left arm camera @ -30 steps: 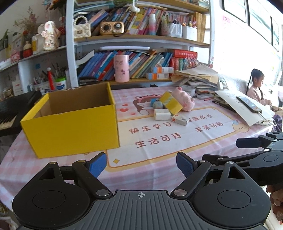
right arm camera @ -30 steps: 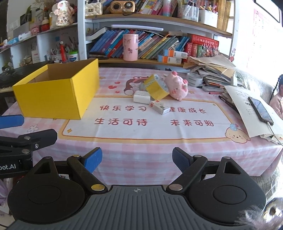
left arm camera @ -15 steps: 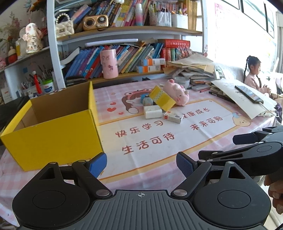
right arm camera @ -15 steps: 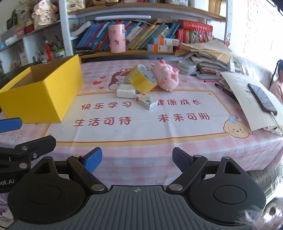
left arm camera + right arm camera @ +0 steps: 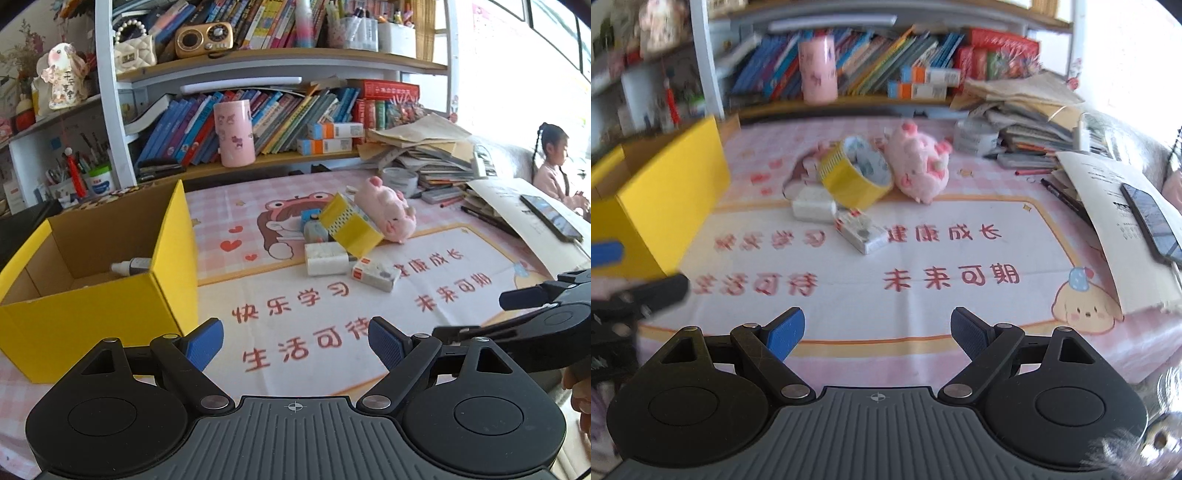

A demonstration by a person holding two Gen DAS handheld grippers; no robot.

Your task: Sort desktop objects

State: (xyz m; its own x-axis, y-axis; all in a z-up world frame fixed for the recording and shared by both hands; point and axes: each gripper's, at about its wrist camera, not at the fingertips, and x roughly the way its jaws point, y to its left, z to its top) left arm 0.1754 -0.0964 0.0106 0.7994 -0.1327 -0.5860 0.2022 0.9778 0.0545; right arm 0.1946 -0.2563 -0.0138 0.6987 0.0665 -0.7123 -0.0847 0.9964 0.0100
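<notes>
Left tongs (image 5: 295, 341), bottom centre of the left wrist view: blue pads wide apart, nothing between them, over the printed mat of the desk (image 5: 229, 206)

Right tongs (image 5: 877, 332), bottom centre of the right wrist view: pads likewise wide, nothing between them; this view is blurred toward its left

Yellow box (image 5: 103, 295), left of the left wrist view: open top, a small white bottle (image 5: 131, 266) lying inside near the front wall

Cluster of loose things, centre of both views, well apart from either tongs:
- yellow tape roll (image 5: 854, 171), tilted, leaning against the pink plush pig (image 5: 919, 162) on its right
- white eraser block (image 5: 813, 209), just below and left of the roll
- small printed carton (image 5: 861, 232), touching or just beside the eraser, lying flat on the mat
- small blue-topped item (image 5: 313, 226), behind the roll; kind cannot be told

Pink cup (image 5: 234, 133), upper centre, on the lower shelf before the books

Phone (image 5: 1150, 221), right edge, lying on loose papers

Paper stack (image 5: 424, 155), upper right of the desk
</notes>
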